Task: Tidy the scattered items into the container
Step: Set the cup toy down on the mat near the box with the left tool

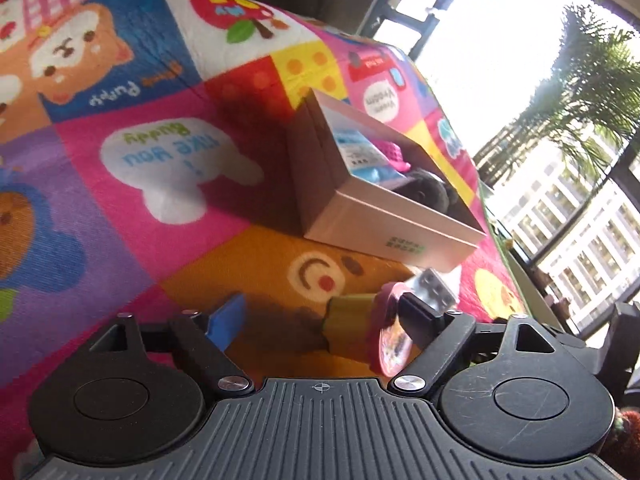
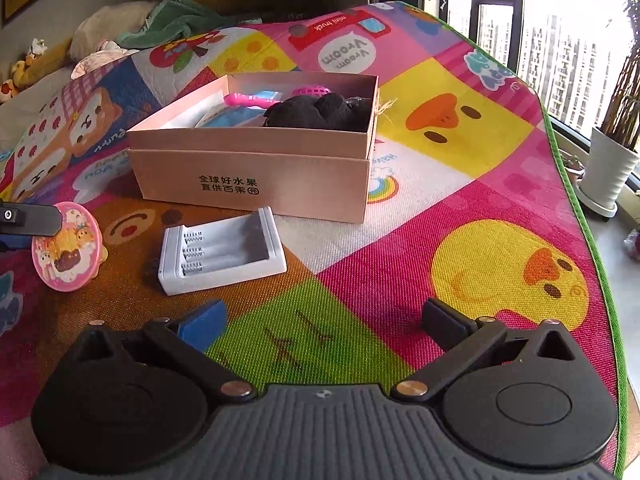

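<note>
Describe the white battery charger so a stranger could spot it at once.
Find the pink cardboard box on the colourful play mat. On the mat just in front of its printed side lies the battery charger: a white rectangular tray with empty spring-lined slots, unlike the round pink cartoon toy beside it.

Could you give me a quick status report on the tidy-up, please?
Left gripper open around pink toy, not gripping. Right gripper open, empty. White battery charger outside box. Path clear.
</note>
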The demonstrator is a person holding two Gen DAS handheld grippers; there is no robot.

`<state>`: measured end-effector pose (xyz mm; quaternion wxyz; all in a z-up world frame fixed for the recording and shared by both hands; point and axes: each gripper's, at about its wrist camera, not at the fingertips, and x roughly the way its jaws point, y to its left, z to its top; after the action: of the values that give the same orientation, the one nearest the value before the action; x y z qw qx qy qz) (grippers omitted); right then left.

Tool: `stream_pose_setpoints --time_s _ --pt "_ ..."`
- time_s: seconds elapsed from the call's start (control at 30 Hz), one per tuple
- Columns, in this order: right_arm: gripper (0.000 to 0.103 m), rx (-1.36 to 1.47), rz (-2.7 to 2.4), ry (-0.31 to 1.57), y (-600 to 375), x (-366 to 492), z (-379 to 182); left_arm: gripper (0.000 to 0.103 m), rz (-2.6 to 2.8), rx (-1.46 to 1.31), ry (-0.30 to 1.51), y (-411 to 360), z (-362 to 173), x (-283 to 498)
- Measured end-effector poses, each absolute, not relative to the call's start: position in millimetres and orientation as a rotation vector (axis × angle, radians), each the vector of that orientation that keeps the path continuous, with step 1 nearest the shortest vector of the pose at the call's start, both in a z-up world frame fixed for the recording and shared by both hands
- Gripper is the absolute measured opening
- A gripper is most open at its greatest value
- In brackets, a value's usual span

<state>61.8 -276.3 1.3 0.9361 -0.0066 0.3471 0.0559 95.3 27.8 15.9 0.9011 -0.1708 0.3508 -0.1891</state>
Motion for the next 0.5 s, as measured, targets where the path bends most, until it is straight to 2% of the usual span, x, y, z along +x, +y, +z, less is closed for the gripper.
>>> stream_pose_setpoints --time_s 0.23,0.5 --pt "0.103 -0.013 0.112 0.706 -275.8 61.1 1.4 0.103 -0.276 -0.330 0.655 36.5 4.8 94.0" --pt "0.103 -0.010 0.113 0.703 -276.7 60.8 1.2 0.103 -0.274 -0.347 0.605 35.8 -0.9 88.7"
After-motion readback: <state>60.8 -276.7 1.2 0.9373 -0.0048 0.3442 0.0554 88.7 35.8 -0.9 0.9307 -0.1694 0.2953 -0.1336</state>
